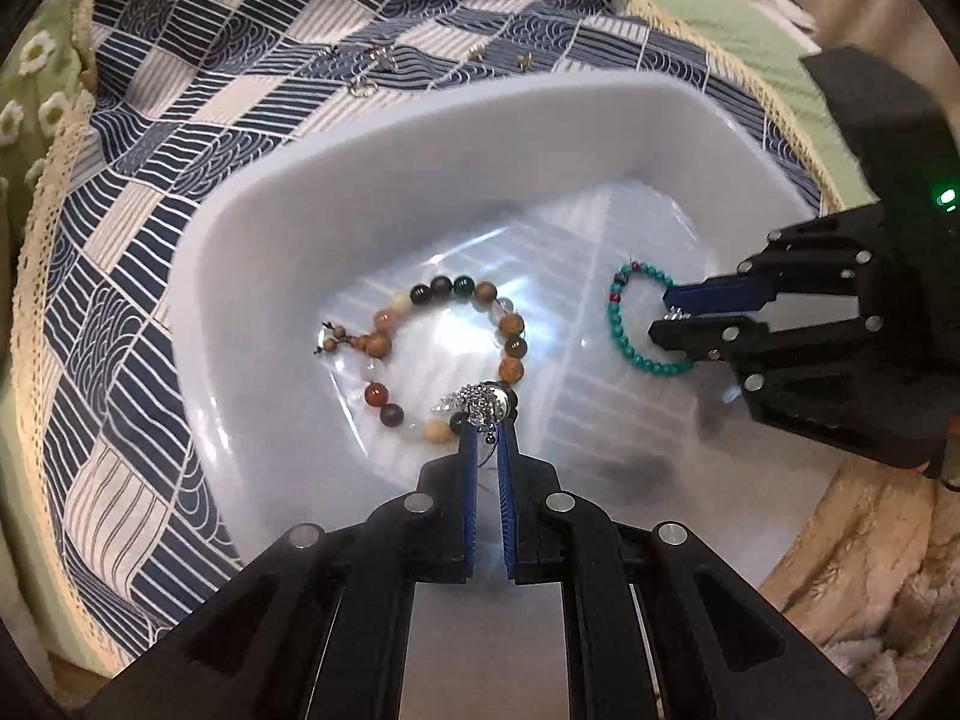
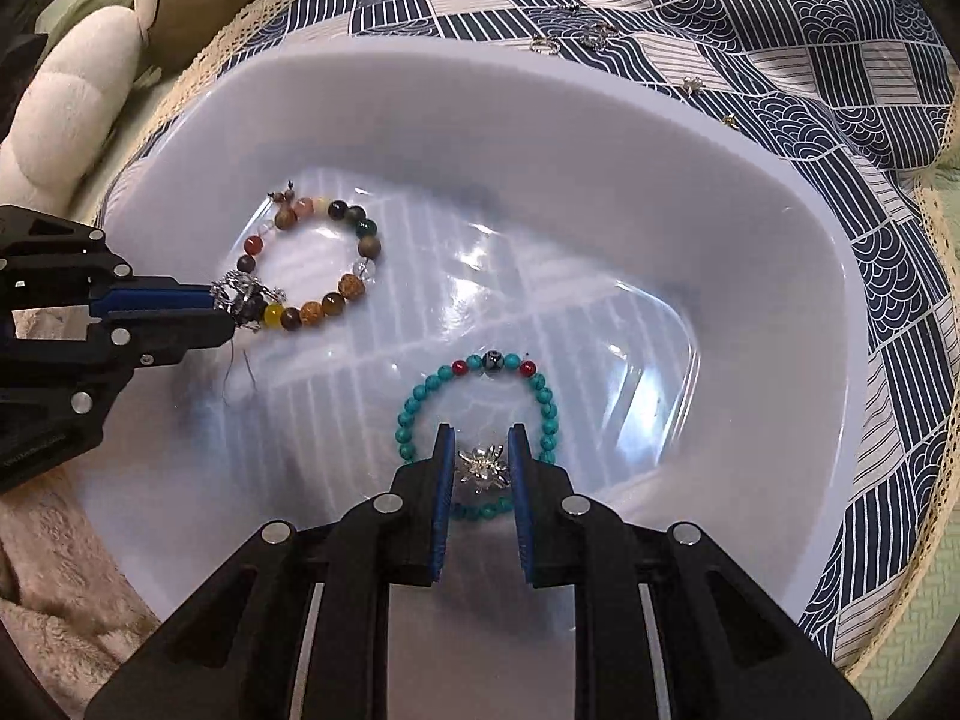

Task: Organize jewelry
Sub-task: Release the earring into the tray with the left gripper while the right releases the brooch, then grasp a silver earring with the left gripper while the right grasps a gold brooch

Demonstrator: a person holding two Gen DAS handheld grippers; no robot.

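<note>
While both bracelets lie in the white tub [image 2: 750, 192], left tongs [image 1: 487, 414] and right tongs [image 2: 483, 462] each pinch a silver charm; small rings [image 2: 576, 39] beyond tub remain.

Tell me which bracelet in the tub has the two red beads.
The turquoise bracelet, lying under the right gripper; the multicolour bracelet at the left gripper has bigger, mixed brown beads.

Too small to identify: metal trinkets [image 1: 384, 69] on the patterned cloth [image 1: 180, 90] at twelve o'clock. Turquoise bracelet [image 2: 480, 414] partly hidden at six o'clock behind the right gripper [image 2: 482, 468]. Plush toy [image 2: 72, 96] cut off at ten o'clock.
</note>
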